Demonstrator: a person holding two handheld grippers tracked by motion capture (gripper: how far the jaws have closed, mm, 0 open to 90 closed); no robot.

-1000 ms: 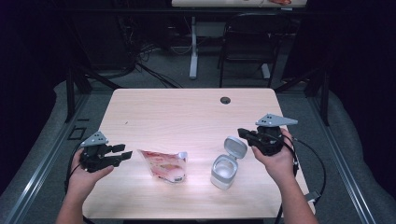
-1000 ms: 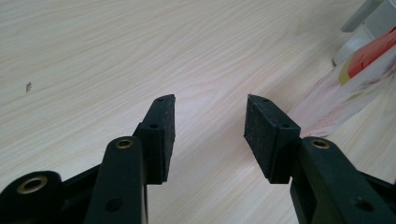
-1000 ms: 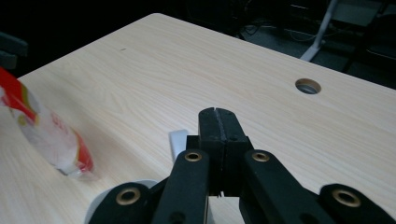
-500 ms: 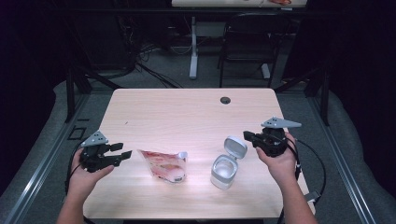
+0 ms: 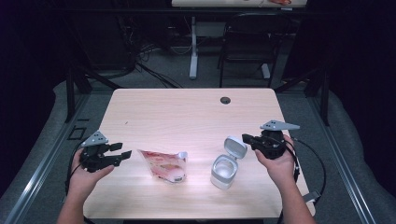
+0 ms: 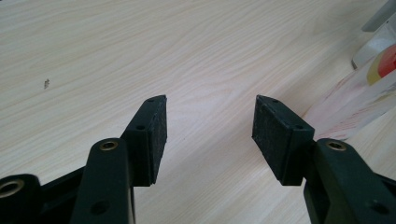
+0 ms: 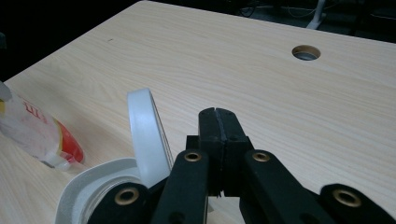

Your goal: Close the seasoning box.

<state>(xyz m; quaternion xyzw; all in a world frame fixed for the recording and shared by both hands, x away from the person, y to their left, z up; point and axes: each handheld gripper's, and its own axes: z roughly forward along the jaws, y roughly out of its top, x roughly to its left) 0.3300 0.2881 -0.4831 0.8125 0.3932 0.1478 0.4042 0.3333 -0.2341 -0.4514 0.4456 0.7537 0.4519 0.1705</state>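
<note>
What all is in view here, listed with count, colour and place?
Pouch: one, clear with red print, lying flat left of centre.
Container: one, white, hinged lid up, standing right of the pouch.
Table: one, light wood, round cable hole near the far edge.
Chair: one, black, beyond the table.
Left gripper: one, black, jaws open with nothing between them, left of the pouch.
Right gripper: one, black, jaws shut, beside the container's lid.

Light wood table, round cable hole near far edge; black chair beyond, grey floor.
</note>
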